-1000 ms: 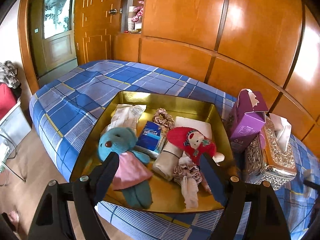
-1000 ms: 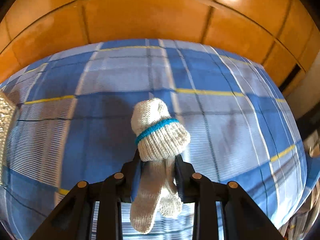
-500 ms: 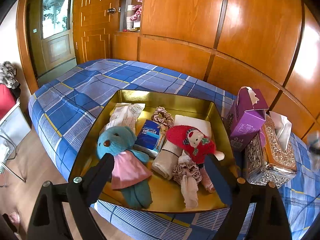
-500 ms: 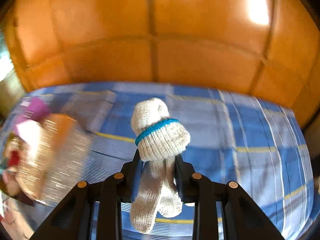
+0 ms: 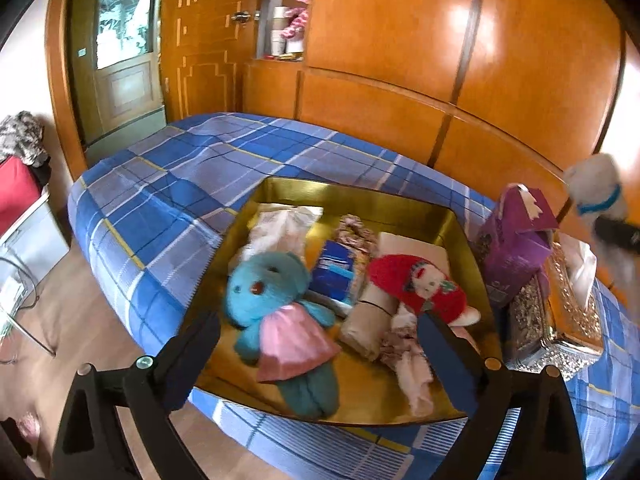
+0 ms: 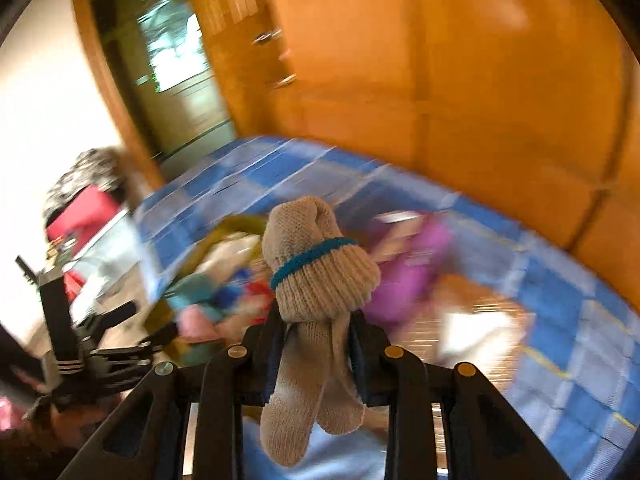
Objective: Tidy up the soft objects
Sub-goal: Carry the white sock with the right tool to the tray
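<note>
Socks (image 6: 316,276), rolled pair, cream knit with teal band, pinched in right tool (image 6: 314,334) just under the roll, so bundle stands above the narrow jaws and the toes hang below. Held in the air near purple box (image 5: 516,240); presumably bound for gold tray (image 5: 360,196) on the plaid bed (image 5: 168,192), where teal bear (image 5: 276,312), red doll (image 5: 420,284) and other soft items already lie. Left tool (image 5: 320,354) wide, empty, hovering at tray's near edge. Right view motion-blurred
</note>
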`<action>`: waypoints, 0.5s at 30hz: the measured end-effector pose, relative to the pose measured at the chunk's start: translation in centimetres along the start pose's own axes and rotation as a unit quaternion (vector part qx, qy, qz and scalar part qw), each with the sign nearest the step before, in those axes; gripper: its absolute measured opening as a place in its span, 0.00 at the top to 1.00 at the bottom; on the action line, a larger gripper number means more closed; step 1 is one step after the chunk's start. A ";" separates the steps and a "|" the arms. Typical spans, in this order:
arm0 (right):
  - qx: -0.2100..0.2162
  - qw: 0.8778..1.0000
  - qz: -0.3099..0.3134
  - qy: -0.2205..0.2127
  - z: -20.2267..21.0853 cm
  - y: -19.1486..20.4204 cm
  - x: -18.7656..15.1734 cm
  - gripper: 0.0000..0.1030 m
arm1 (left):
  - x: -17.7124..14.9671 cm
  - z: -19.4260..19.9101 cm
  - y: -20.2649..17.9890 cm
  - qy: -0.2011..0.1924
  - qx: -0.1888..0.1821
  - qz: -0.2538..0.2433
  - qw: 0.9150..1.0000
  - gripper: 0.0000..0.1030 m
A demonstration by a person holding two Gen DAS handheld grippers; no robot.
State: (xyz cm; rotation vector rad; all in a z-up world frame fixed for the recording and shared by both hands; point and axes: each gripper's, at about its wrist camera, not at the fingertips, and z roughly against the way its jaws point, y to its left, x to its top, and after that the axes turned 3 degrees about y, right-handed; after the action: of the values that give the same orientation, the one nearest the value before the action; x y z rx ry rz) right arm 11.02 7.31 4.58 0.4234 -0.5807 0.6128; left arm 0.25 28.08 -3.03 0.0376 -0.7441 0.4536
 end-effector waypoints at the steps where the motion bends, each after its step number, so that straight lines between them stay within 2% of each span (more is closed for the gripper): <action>1: 0.017 1.000 0.001 0.015 -1.5 1.2 -0.2 0.72 | 0.2 0.2 0.7 -0.001 0.004 0.005 1.000 0.04; 4: 0.045 0.997 0.003 0.056 -6.2 4.1 -0.3 0.72 | 0.6 0.8 2.9 -0.011 0.024 0.024 0.999 0.04; 9: 0.048 0.994 -0.001 0.103 -13.3 7.0 -0.8 0.71 | 0.7 1.2 6.1 -0.019 0.050 0.061 0.997 0.01; 12: 0.036 0.992 -0.002 0.125 -17.3 7.8 -1.0 0.71 | 0.6 1.1 7.3 -0.015 0.056 0.077 0.995 0.00; 15: 0.003 0.991 0.007 0.134 -19.8 7.7 -1.0 0.71 | 0.6 1.0 7.4 -0.010 0.056 0.080 0.995 0.00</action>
State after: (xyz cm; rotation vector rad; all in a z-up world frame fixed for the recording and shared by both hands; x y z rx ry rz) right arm 12.90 23.04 -9.59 0.3355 -0.3266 0.6722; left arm -3.06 34.84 -2.80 0.0886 -0.7440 0.6490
